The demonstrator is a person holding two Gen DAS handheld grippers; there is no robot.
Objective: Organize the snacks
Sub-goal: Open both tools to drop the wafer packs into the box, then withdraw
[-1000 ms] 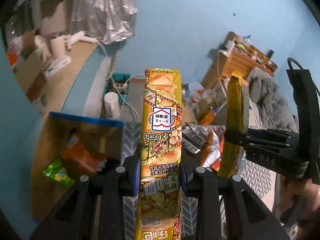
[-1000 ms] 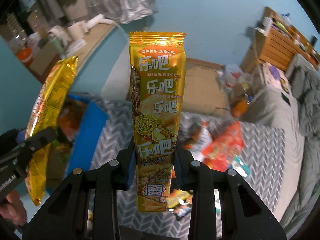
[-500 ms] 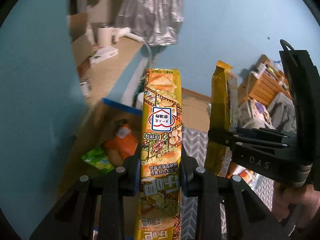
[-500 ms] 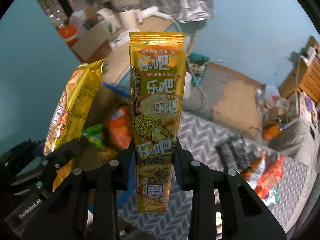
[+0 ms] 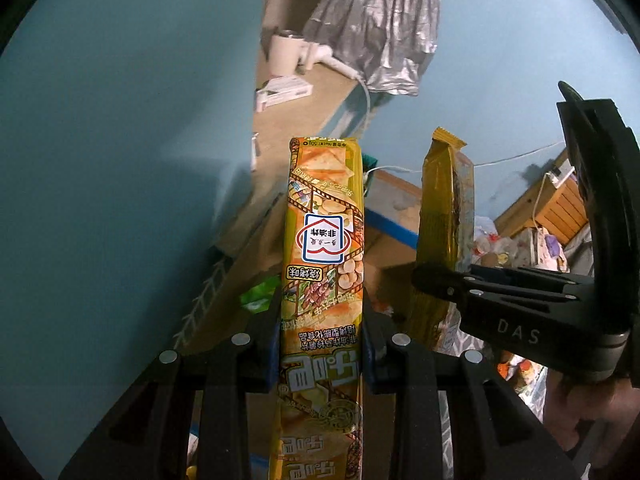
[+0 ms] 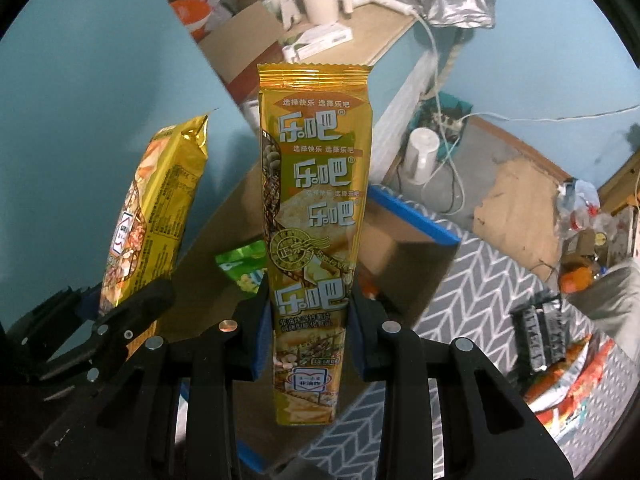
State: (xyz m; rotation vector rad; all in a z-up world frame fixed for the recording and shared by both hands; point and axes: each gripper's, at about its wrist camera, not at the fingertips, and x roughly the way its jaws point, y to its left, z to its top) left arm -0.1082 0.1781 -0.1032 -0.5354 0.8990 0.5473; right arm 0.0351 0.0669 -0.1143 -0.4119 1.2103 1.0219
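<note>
Tongs both loaded: left tongs (image 5: 322, 344) pinch a long yellow foil snack pack (image 5: 322, 248) mid-frame, right tongs (image 6: 307, 332) pinch its twin yellow foil pack (image 6: 314, 208). Blue-rimmed cardboard box (image 6: 416, 220) with green snack bag (image 6: 242, 270) sits behind. Best: lower each pack inside the rim, release one at a time.

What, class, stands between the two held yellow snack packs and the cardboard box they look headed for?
Nothing visible blocks the way. The left tool and right tool each grip a yellow snack pack above the open cardboard box, where a green packet already lies.
</note>
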